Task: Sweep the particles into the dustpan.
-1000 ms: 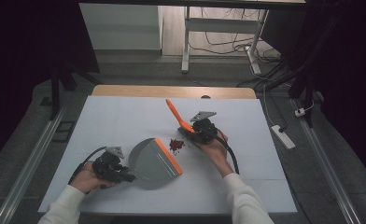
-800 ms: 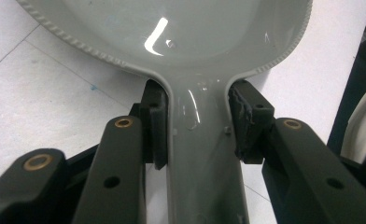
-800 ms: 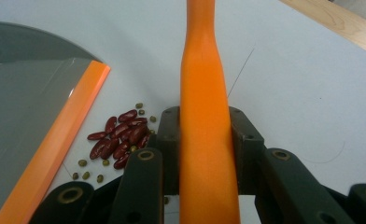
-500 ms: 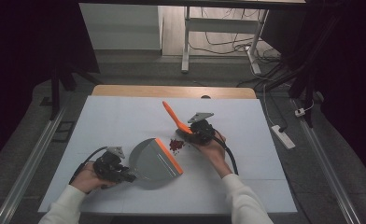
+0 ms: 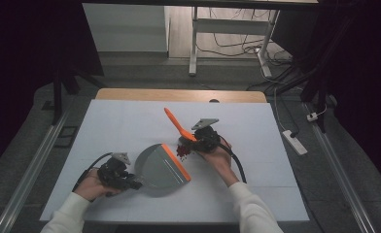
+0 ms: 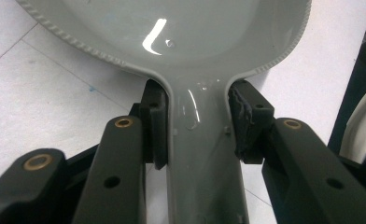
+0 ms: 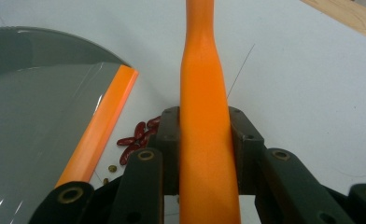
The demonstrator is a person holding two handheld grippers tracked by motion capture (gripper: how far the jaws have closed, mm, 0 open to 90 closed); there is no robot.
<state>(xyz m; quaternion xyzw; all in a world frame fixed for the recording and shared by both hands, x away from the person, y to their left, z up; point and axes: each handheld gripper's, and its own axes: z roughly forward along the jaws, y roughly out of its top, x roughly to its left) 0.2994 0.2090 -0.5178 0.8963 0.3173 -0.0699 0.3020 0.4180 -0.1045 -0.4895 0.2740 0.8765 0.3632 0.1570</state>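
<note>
We clamp the dustpan [image 5: 159,167] handle in our left gripper [image 6: 197,123], brush [image 7: 204,93] in our right gripper [image 7: 204,140]; a hasty sweep could scatter the beans [image 7: 137,140] past the orange lip.

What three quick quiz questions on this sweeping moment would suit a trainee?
1. True or false: the left gripper is clamped on the grey dustpan by its handle.
2. What does the right gripper hold? A) a sponge B) the orange brush handle C) nothing
3. Where do the red beans lie relative to the dustpan's orange lip?

Key: 1. True. 2. B. 3. On the white table just outside the lip, not yet inside the pan.
</note>
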